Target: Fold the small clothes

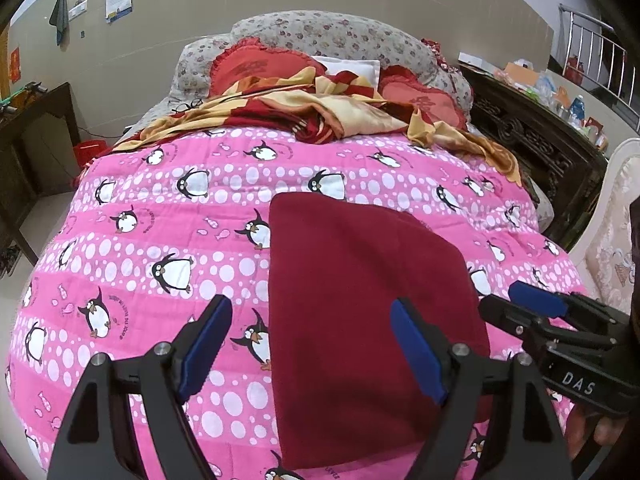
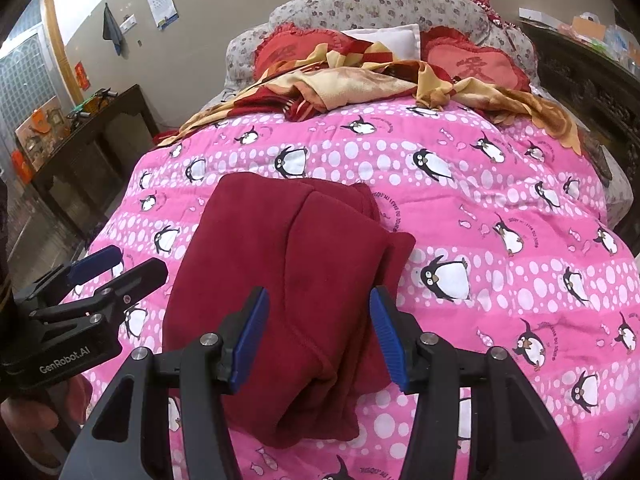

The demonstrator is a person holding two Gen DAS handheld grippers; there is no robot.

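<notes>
A dark red fleece garment (image 1: 352,272) lies folded into a compact stack on the pink penguin quilt (image 1: 160,208). The right wrist view shows its layered folds (image 2: 280,240) and a seam down the middle. My left gripper (image 1: 310,308) hovers open over the garment's left edge, with one blue pad over the quilt and the other over the cloth. My right gripper (image 2: 318,294) stands open above the near part of the garment, and its pads do not press on the cloth. Each gripper shows in the other's view, the right gripper (image 1: 502,298) and the left gripper (image 2: 132,264).
A rumpled red and yellow blanket (image 1: 312,108) and red heart-shaped pillows (image 1: 248,68) lie at the head of the bed. A dark carved cabinet (image 1: 532,136) stands to the right, a dark wooden table (image 2: 92,132) to the left. A pale upholstered chair (image 1: 612,240) is at the right edge.
</notes>
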